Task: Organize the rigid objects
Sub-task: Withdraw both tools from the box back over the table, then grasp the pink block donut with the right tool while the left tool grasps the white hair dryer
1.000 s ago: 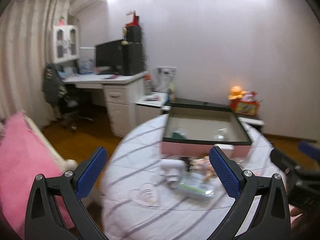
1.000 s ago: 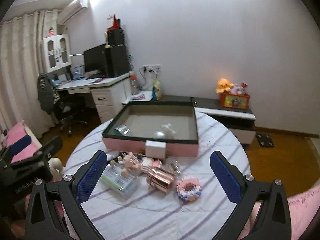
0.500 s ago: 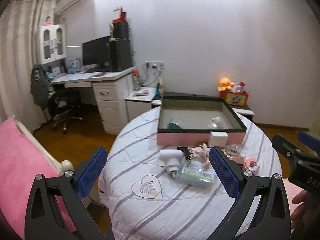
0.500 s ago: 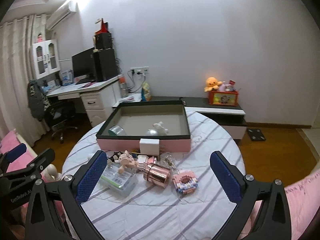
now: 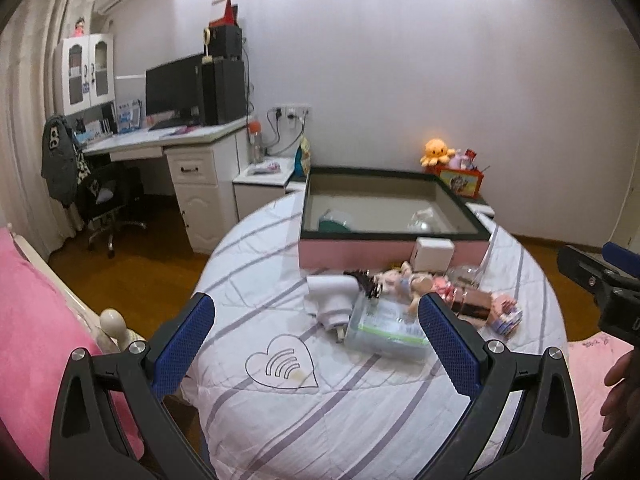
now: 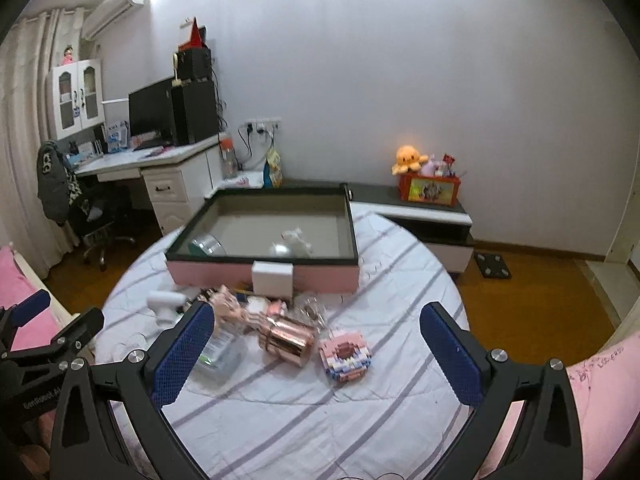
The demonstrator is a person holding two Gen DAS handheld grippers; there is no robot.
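Both grippers' jaws gape, empty — rose-gold cylinder (image 6: 289, 340) lies sideways beside pastel brick block (image 6: 346, 357).

We note plain white wall (image 6: 400, 60), glare at top. Brown wood floor (image 6: 532, 300). White desk (image 5: 176, 140) at left with black monitor (image 5: 172, 84) and speakers; black swivel chair (image 5: 108, 200) beside it. Curtain (image 5: 24, 80) at far left. Wall air conditioner (image 6: 112, 8) overhead. Low cabinet (image 6: 424, 216) against wall, near round table (image 6: 320, 380) with striped cloth.
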